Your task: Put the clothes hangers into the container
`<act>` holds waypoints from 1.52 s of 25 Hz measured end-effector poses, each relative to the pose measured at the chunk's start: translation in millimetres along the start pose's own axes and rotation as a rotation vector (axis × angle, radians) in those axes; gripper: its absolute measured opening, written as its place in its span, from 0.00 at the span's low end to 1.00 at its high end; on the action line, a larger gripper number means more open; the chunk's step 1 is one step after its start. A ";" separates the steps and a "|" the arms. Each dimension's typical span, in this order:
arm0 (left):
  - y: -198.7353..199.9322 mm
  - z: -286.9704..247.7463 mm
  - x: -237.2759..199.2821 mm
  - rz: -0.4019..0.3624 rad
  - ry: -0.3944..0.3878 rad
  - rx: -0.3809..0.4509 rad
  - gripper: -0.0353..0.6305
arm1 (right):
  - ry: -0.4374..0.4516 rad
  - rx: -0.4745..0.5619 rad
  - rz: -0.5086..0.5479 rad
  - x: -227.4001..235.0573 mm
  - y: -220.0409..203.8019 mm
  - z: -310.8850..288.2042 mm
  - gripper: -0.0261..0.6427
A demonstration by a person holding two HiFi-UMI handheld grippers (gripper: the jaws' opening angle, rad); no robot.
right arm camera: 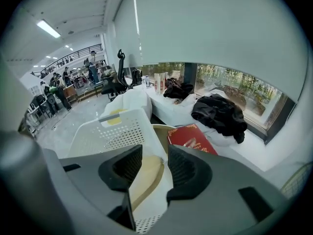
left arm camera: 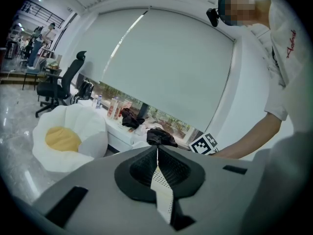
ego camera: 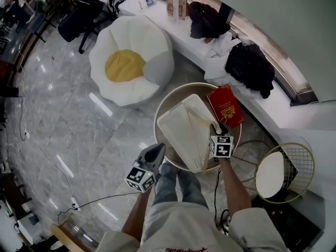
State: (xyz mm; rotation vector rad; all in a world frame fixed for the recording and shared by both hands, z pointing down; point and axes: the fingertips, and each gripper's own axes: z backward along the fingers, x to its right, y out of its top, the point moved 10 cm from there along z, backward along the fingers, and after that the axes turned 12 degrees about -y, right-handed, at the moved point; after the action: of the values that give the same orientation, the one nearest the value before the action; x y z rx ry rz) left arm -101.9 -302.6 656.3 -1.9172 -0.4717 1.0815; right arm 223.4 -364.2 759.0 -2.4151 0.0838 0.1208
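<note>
The container [ego camera: 169, 126] lies on the round counter [ego camera: 181, 91], straight ahead of the right hand-held gripper [ego camera: 216, 128], whose tips sit over its near right edge. A clothes hanger [right arm camera: 146, 174] lies in the container, between that gripper's jaws. Ahead and just right of it, beside the container, a book [ego camera: 226, 106] rests on the same counter. Further right stands a wire basket [ego camera: 303, 159]. The left hand-held gripper [ego camera: 157, 150] is by the counter's near left edge, with a beanbag [ego camera: 131, 62] far ahead and left of it. Beyond the counter, a window ledge [ego camera: 178, 31] carries heaped garments [ego camera: 251, 67].
</note>
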 end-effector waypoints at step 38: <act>56.5 -14.0 105.4 -0.226 -0.109 0.126 0.10 | 0.057 0.505 -0.077 18.0 44.8 207.6 0.10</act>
State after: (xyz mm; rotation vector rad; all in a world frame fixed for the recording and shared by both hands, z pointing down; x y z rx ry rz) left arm -36.7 -271.1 560.1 -1.6570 -0.6490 1.0451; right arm 223.8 -260.6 572.7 -1.9142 0.0412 -0.0063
